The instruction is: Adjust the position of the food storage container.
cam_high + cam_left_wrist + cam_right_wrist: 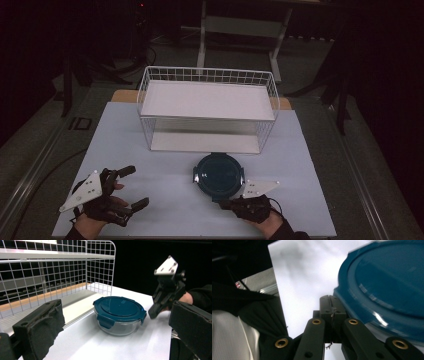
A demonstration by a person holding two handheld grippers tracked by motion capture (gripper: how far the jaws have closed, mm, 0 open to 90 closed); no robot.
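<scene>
1. Currently, at my station, a round glass container (218, 176) with a snap-on blue lid (118, 307) sits on the pale surface (165, 200), just in front of the white wire rack (207, 107).
2. My right gripper (227, 203) sits at the near edge of the container, its jaws clenched tight together with nothing between them; the right gripper view shows the two black tips meeting just beside the lid's rim.
3. Whether those tips actually touch the rim I cannot tell from that close, blurred angle.
4. From the left gripper view, my right gripper appears at the container's far side, tilted down toward the surface, its grey plate on top and a dark sleeve behind it.
5. My left gripper (132, 187) hovers well apart from the container, over the left part of the surface, jaws released and spread wide with nothing between them.
6. Its two padded jaws frame the container in the left gripper view, one at each lower corner.
7. The lid is seated on the container, its side clasps folded down against the glass.
8. The rack has a white upper shelf and a white lower shelf; both sit behind the container, toward the far side of the surface.
</scene>
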